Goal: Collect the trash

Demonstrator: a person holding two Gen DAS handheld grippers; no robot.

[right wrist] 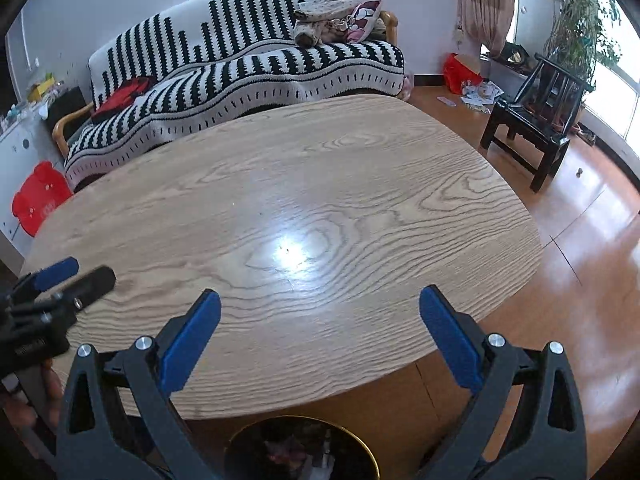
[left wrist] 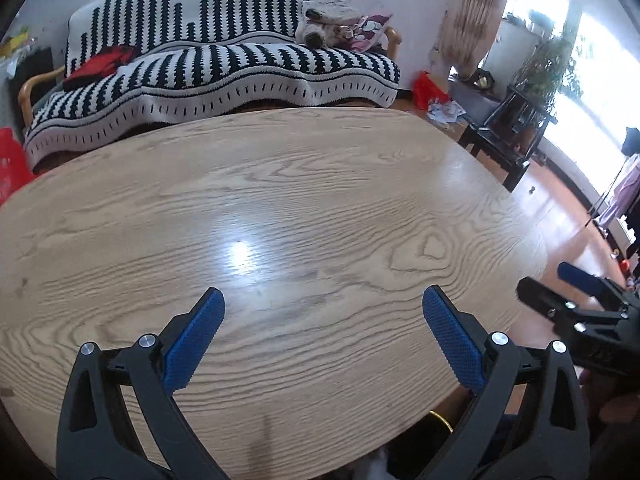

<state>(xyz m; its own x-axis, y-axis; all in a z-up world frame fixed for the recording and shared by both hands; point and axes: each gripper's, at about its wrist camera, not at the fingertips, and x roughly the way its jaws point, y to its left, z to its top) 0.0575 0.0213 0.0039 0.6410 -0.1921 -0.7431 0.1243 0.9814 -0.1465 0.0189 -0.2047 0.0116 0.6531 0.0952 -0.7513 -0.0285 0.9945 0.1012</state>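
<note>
In the left wrist view, the left gripper (left wrist: pixel 323 308) hangs with its jaws spread wide and nothing between them, tilted down over the wooden table (left wrist: pixel 280 208). Ahead of its fingertips the tabletop shows only grain and a glare patch; no trash lies on it. Off to its right the right gripper (left wrist: pixel 560 284) shows, equally empty. In the right wrist view, the right gripper (right wrist: pixel 320 306) also stands wide and bare above the near edge of the table (right wrist: pixel 320 200), with the left gripper (right wrist: pixel 76 276) off to its left. Directly below and just behind its fingertips sits the bin (right wrist: pixel 300 448), dark with a gold rim, with scraps visible inside. Judging by the bare table and the filled bin, the collecting looks finished or nearly so; some papers (right wrist: pixel 478 94) lie on the floor far ahead to the right, possibly still left.
</note>
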